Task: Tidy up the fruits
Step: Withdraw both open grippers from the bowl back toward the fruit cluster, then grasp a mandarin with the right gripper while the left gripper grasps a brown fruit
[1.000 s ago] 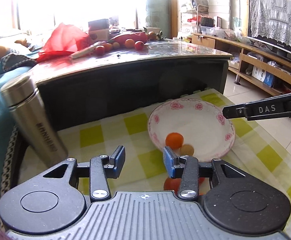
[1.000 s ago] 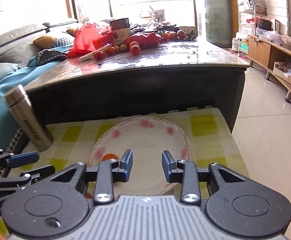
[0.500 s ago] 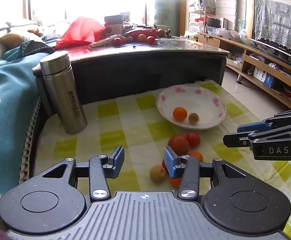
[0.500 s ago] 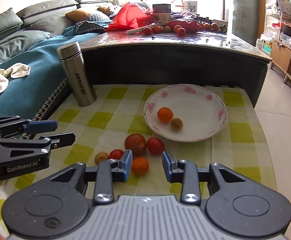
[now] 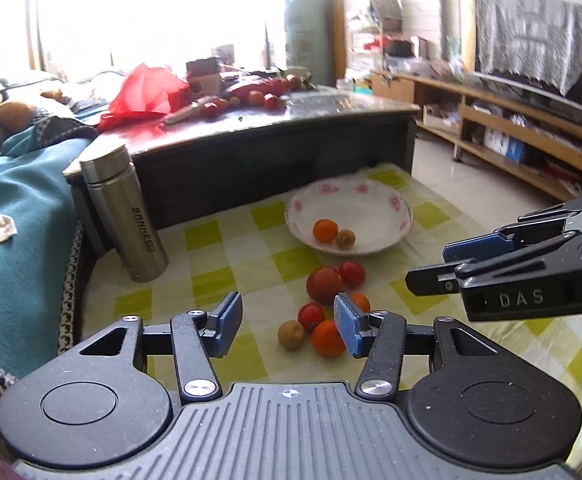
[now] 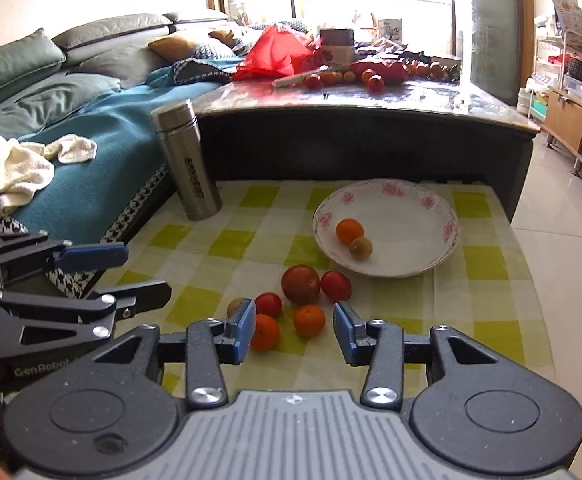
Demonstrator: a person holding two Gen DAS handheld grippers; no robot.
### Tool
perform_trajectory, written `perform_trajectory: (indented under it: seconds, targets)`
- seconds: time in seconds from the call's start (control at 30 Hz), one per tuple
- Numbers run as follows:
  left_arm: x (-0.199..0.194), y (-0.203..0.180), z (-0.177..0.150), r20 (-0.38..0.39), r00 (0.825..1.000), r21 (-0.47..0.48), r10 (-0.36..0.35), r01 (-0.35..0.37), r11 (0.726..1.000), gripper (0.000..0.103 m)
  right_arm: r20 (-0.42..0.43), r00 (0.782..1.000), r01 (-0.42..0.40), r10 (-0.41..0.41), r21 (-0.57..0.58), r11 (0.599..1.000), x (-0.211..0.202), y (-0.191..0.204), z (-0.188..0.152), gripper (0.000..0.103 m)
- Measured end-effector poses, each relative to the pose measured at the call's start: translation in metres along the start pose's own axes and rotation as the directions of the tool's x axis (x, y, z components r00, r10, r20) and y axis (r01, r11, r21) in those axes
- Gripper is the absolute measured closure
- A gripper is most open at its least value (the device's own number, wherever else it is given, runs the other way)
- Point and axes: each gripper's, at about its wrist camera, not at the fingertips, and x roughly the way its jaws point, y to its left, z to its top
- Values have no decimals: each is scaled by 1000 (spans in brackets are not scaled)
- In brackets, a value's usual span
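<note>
A white plate with pink flowers (image 5: 399, 216) (image 6: 443, 236) sits on the yellow checked cloth and holds an orange (image 5: 325, 230) (image 6: 349, 231) and a small brown fruit (image 5: 345, 239) (image 6: 360, 248). In front of the plate lie several loose fruits: a big red tomato (image 5: 324, 284) (image 6: 301, 284), smaller red tomatoes, two oranges (image 6: 309, 321) and a brown fruit (image 5: 291, 334). My left gripper (image 5: 289, 328) is open above the near fruits, holding nothing. My right gripper (image 6: 295, 330) is open too, over the oranges, and shows at the right edge of the left wrist view (image 5: 451, 266).
A steel flask (image 5: 125, 216) (image 6: 187, 168) stands at the cloth's far left corner. Behind is a dark low table (image 6: 371, 136) with more fruit and a red bag (image 6: 275, 56). A sofa with a teal blanket (image 6: 91, 160) lies left, tiled floor right.
Both grippers have pulled back and up from the plate, so the loose fruits in front of it have come into view. Both stay open and empty.
</note>
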Motion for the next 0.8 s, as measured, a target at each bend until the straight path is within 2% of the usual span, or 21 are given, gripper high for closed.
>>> perform_trajectory:
  seconds: [0.1, 0.33, 0.5, 0.8]
  targets:
    - [16, 6, -7, -31, 1000, 30, -1, 2, 1000, 43, -35, 999, -28, 27, -16, 999, 17, 2, -9, 55]
    - [36, 24, -21, -90, 995, 7, -40, 41, 999, 44, -107, 992, -74, 65, -81, 994, 58, 14, -20, 55]
    - [38, 29, -17, -77, 996, -4, -46, 46, 999, 43, -135, 988, -87, 73, -104, 991, 82, 20, -23, 55]
    - [50, 30, -19, -104, 993, 10, -55, 57, 998, 40, -159, 985, -93, 72, -127, 988, 115, 22, -20, 56]
